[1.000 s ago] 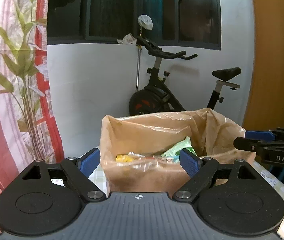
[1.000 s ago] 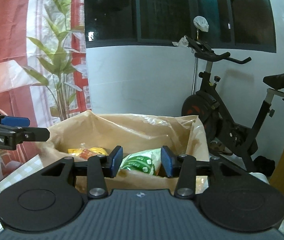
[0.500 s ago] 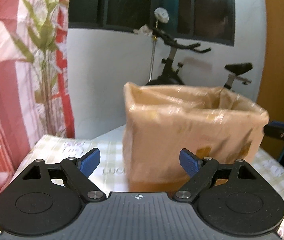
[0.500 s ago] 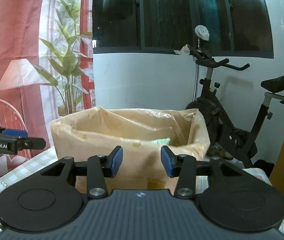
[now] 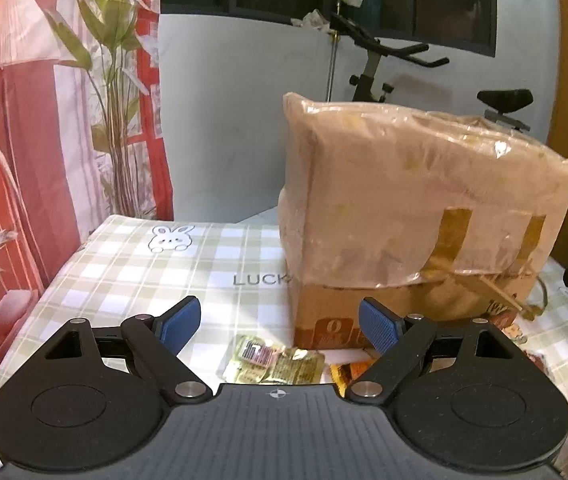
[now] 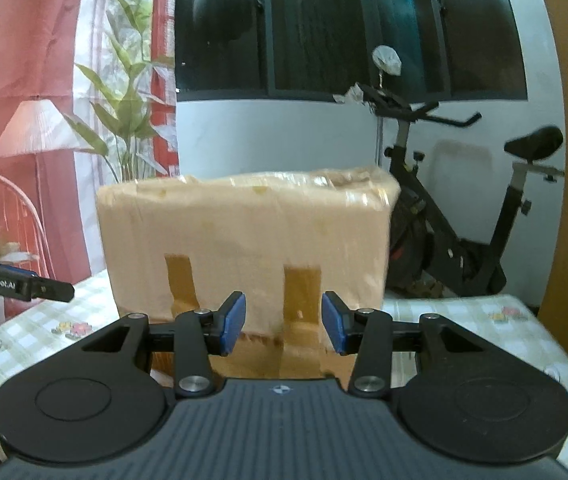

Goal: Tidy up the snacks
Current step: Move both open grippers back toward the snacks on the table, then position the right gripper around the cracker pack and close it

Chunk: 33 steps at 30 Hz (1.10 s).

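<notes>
A cardboard box lined with a tan plastic bag (image 5: 416, 200) stands on the checked tablecloth (image 5: 132, 264); it also shows in the right wrist view (image 6: 244, 240). Its inside is hidden from both views. A yellow snack packet (image 5: 272, 360) lies on the cloth in front of the box, with an orange packet (image 5: 350, 372) beside it. My left gripper (image 5: 280, 324) is open and empty just above the yellow packet. My right gripper (image 6: 283, 322) is open and empty, close to the box's front wall.
An exercise bike (image 6: 464, 216) stands behind the table. A red printed curtain with a plant and lamp (image 5: 44, 120) hangs at the left. The left gripper's finger (image 6: 20, 286) shows at the left of the right wrist view. More packets (image 5: 516, 330) lie right of the box.
Both grippers have dropped from above the box's opening to table level in front of it. The snacks inside went out of sight; packets on the cloth came into the left view.
</notes>
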Each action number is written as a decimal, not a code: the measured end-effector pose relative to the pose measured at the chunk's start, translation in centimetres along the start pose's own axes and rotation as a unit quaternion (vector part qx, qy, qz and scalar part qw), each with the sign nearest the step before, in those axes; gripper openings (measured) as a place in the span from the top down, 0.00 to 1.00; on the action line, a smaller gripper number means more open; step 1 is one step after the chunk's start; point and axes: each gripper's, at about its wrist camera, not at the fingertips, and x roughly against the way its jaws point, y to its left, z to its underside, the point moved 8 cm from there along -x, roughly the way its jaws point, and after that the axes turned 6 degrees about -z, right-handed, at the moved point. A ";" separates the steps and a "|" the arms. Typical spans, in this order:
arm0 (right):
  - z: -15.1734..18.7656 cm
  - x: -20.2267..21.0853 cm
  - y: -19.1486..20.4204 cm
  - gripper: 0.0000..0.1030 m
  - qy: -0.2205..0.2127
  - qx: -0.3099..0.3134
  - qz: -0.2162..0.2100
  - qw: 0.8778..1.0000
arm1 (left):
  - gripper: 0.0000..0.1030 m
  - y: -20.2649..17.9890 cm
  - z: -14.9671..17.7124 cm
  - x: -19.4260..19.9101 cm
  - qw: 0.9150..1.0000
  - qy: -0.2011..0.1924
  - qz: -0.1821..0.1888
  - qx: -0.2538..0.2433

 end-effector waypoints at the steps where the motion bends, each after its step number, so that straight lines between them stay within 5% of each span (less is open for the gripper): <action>1: 0.6 0.0 -0.3 0.56 0.004 -0.006 0.002 1.000 | 0.15 0.0 0.1 -0.1 1.000 0.002 -0.001 -0.001; 15: 6.5 0.8 -3.3 0.56 0.057 -0.059 0.024 0.996 | 0.15 -0.1 2.4 -0.9 1.000 0.021 -0.008 -0.011; 30: 9.7 0.4 1.6 0.55 0.114 -0.036 -0.035 0.992 | 0.18 -0.7 5.7 0.0 0.999 0.035 0.006 0.019; 33: 10.1 0.2 2.1 0.48 0.127 -0.021 -0.038 0.991 | 0.18 -0.9 6.6 0.2 0.999 0.041 0.007 0.021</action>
